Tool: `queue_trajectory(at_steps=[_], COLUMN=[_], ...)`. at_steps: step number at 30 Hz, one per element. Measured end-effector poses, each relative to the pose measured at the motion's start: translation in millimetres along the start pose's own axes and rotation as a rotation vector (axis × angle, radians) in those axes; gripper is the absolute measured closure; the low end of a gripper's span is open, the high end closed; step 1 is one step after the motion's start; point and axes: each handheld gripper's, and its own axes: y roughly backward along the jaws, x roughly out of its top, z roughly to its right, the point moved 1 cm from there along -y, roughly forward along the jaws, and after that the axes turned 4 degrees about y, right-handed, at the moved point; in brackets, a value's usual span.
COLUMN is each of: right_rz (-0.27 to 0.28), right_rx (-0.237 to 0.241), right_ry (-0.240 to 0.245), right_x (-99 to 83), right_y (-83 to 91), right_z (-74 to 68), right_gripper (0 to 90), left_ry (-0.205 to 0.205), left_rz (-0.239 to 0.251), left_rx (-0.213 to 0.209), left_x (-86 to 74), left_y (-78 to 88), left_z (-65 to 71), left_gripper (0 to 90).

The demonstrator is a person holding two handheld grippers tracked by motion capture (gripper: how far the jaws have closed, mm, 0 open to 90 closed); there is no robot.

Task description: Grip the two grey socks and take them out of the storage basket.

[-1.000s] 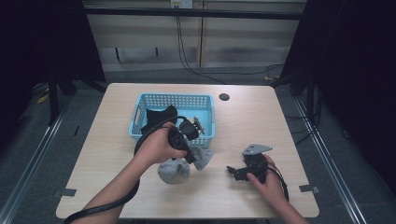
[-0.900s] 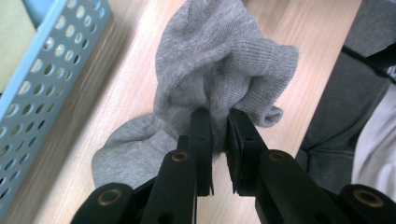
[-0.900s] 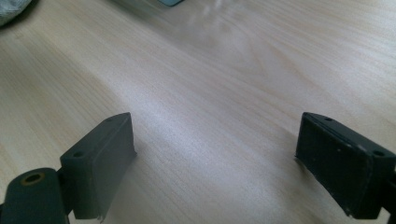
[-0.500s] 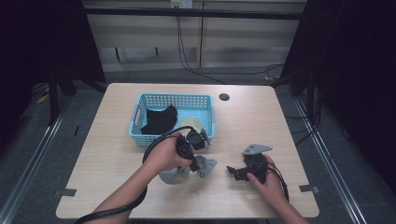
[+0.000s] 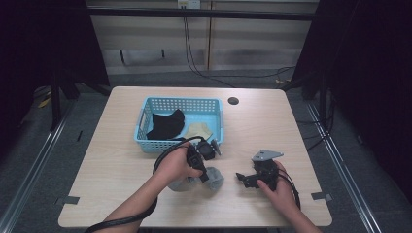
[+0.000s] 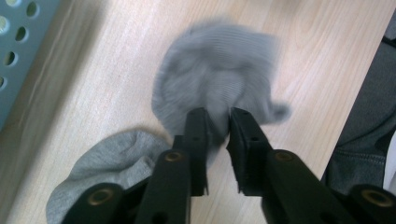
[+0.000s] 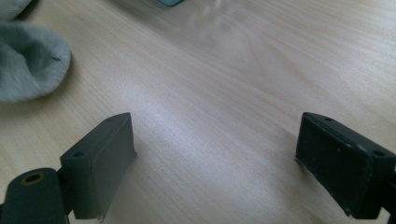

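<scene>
2 soft grey cotton socks (image 6: 215, 84) lie on the pale wooden table (image 5: 121, 160) near the blue plastic basket (image 5: 145, 145). The left gripper (image 6: 215, 116) pinches 1 sock, likely to lift it. The right gripper (image 7: 215, 154) waits wide open, holding nothing.

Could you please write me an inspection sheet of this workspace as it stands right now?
Surface: light wooden table with a round dark hole near the far edge.
Job's things: light blue plastic basket holding a black cloth and a beige cloth; crumpled grey sock on the table in front of the basket, with more grey fabric beside it.
Clutter: nothing seen.
Grippers: left gripper, jaws narrowly apart over the grey sock, grip unclear; right gripper open over bare wood.
Cables: black cable looping from the left gripper; wall cables behind.
Surroundings: grey floor, dark curtains.
</scene>
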Motion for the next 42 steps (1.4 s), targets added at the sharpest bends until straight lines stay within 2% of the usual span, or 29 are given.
queue_trajectory(at_steps=[1,3,4,7,8,11,12,13,14,15,17,19,27,36,42], right_rz=[0.0,0.0,0.0,0.0,0.0,0.0,0.002,0.002,0.002,0.002,0.0,-0.001,-0.003,-0.003,-0.003], right_rx=[0.0,0.0,0.0,0.0,0.0,0.0,0.001,0.001,0.001,0.001,0.0,0.0,0.0,0.0,0.0], right_ry=[0.0,0.0,0.0,0.0,0.0,0.0,-0.001,-0.001,-0.001,-0.001,0.0,-0.002,0.001,0.001,0.001], right_x=[0.0,0.0,0.0,0.0,0.0,0.0,0.0,0.0,0.0,0.0,0.0,0.1,0.1,0.1,0.1], right_y=[0.0,0.0,0.0,0.0,0.0,0.0,-0.1,-0.1,-0.1,-0.1,0.0,0.0,0.0,0.0,0.0], right_z=[0.0,0.0,0.0,0.0,0.0,0.0,0.0,0.0,0.0,0.0,0.0,-0.1,0.0,0.0,0.0], right_gripper=[11.0,11.0,11.0,11.0,11.0,11.0,11.0,11.0,11.0,11.0,11.0,11.0,11.0,11.0,11.0], left_ry=[0.004,-0.004,0.019,0.017,0.032,0.042,0.051,0.042,0.06,0.048,0.066,0.067,0.093,0.138,0.15], left_rz=[0.012,0.019,0.038,0.054,0.066,0.073,0.077,0.076,0.086,0.082,0.082,0.079,0.112,0.135,0.141], left_rx=[-0.002,0.002,0.0,-0.002,-0.003,0.005,0.002,0.005,0.004,0.006,0.009,0.011,0.02,0.036,0.055], left_x=[0.8,0.9,0.7,-0.1,-0.6,-2.7,-3.8,-4.7,-5.9,-6.6,-9.2,-12.3,-26.2,-44.5,-58.7], left_y=[2.2,4.4,4.5,6.8,7.1,9.2,9.6,10.7,11.3,12.5,13.7,15.4,22.5,32.1,35.1], left_z=[-0.9,-1.6,-0.6,-3.0,-3.3,-5.7,-5.8,-7.2,-6.8,-8.2,-8.2,-9.9,-18.5,-29.2,-35.9], left_gripper=[66.6,63.3,61.4,55.4,52.3,45.6,45.5,44.5,43.3,42.3,40.5,38.6,31.7,28.8,28.0])
